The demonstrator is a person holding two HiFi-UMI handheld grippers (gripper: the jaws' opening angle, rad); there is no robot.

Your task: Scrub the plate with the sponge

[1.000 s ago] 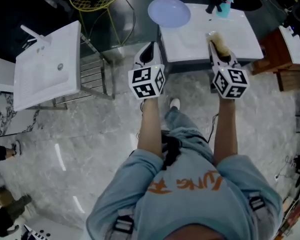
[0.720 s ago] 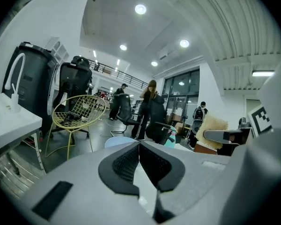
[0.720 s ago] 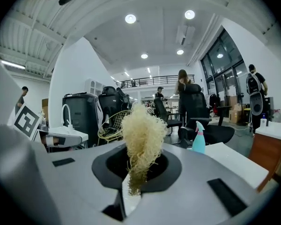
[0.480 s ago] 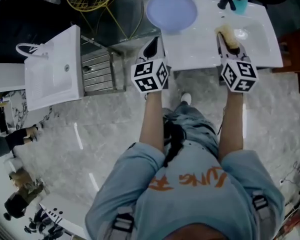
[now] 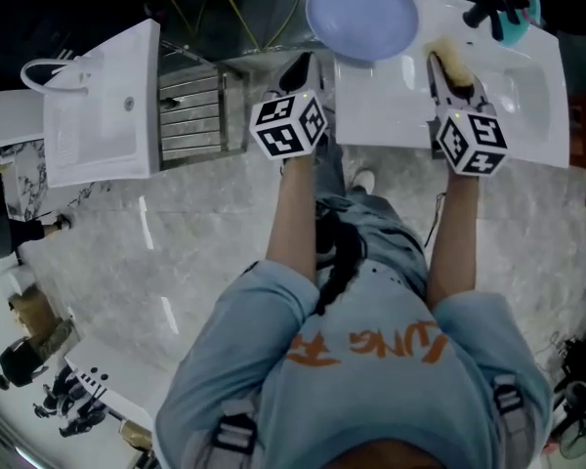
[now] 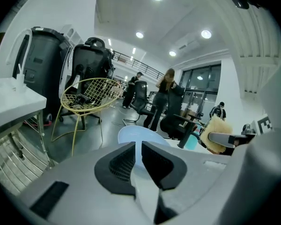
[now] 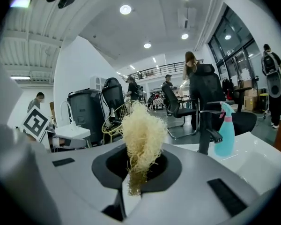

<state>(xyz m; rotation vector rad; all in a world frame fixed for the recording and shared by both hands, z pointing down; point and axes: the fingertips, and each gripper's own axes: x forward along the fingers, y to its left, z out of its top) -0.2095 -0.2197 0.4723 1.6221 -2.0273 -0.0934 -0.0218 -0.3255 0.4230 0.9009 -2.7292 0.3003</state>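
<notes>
Scrubbing is waiting on a steadied plate: the round pale-blue plate is lying flat at the far left corner of the white rectangular washbasin top, seemingly overhanging its left edge, and neither tool is touching it. The right gripper is pinching the straw-coloured fibrous sponge by its lower end, the tuft standing up past the jaws and hovering just to the right of the plate. The left gripper is sitting just short of the plate's near rim. Its jaws are beginning to part, showing only a thin slit with nothing inside it. To do this step well, the left jaws are probably needing to widen further and take the near rim, so the plate is not sliding or tipping off the corner. The sponge should then be coming across with its loose fibres, not the jaw tips, pressing on the face in overlapping circles. Whether the plate is dirty or wet is not showing. How far it is overhanging is hard to judge from overhead. The right gripper view is missing it altogether, and the left gripper view is giving only a slice behind the jaws. A turquoise plastic spray bottle is standing farther back on the basin.
</notes>
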